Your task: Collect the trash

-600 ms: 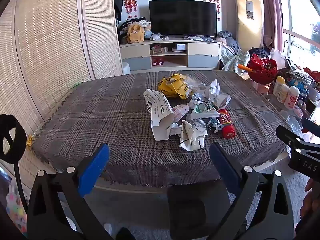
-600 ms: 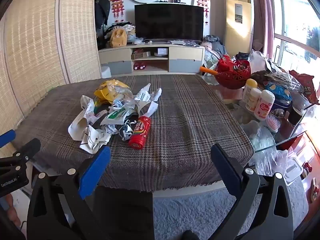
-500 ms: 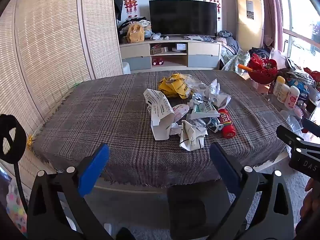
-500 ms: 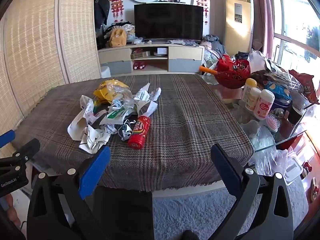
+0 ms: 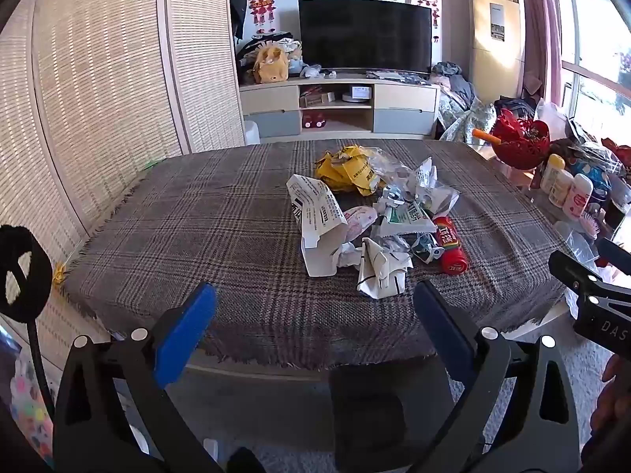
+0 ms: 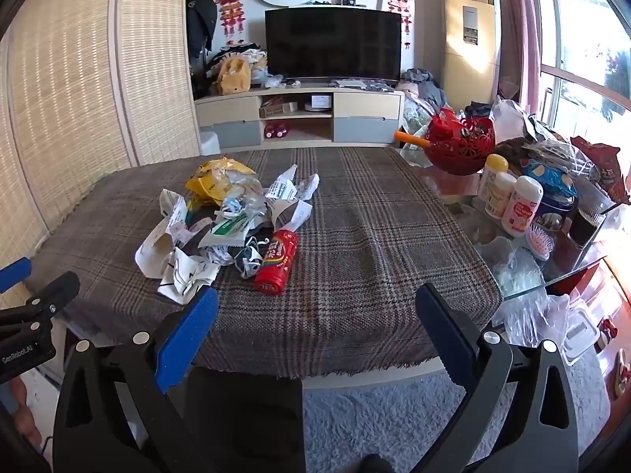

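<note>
A heap of trash lies on the plaid tablecloth (image 5: 205, 228): a crumpled white paper carton (image 5: 317, 220), a yellow wrapper (image 5: 349, 167), a green-and-white packet (image 5: 408, 218), a crushed white paper (image 5: 380, 272) and a red tube (image 5: 449, 244). The same red tube (image 6: 276, 262) and yellow wrapper (image 6: 217, 181) show in the right wrist view. My left gripper (image 5: 315, 315) is open and empty before the table's near edge. My right gripper (image 6: 315, 317) is open and empty, also short of the near edge, to the right of the heap.
A glass side table (image 6: 568, 272) on the right carries a red basket (image 6: 461, 146), white bottles (image 6: 520, 205), a tin and snack bags. A black chair back (image 5: 366, 406) stands under the near table edge. A reed screen (image 5: 98, 98) is on the left, a TV unit (image 5: 339, 106) behind.
</note>
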The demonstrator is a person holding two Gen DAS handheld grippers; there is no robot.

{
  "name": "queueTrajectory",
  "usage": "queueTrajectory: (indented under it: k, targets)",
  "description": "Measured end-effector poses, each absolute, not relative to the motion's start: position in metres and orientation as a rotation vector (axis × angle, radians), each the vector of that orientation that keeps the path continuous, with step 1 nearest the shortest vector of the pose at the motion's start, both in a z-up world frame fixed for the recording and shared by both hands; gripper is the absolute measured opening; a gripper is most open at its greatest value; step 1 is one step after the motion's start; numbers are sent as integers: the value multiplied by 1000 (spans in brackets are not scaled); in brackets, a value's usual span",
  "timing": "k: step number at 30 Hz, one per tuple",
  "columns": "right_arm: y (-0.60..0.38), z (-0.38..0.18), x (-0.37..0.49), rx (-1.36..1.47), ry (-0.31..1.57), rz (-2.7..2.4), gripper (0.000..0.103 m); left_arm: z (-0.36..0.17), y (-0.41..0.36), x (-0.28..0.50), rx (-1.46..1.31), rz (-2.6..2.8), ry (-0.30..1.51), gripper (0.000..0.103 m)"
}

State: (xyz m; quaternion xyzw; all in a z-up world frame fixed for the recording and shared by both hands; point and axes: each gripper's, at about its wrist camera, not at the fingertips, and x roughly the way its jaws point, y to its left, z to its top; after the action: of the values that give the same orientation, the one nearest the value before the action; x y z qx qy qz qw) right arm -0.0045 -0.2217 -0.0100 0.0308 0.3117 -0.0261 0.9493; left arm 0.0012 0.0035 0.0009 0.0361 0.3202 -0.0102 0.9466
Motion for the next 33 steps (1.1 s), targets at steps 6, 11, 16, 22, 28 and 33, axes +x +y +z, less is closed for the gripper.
queueTrajectory:
  k: [6,11,16,22,28,33]
  targets:
    - [-222,-11,-3,66,634,-50,100,0,4,3,73,-20,655,95]
    - [-222,-11,-3,66,634,-51,100,0,5,3,71,-15,656,95]
    - [-221,-11,-4,67,633,-50,100,0,6,2,70,-14,657,95]
    - [-220,-12,-3,70,637,-43,100,-2,5,2,70,-7,656,95]
    - [-219,-12,-4,70,634,-39,100,-3,5,2,70,-6,656,95]
    - [-218,-12,-4,70,638,-43,100,-4,5,2,68,-8,662,95]
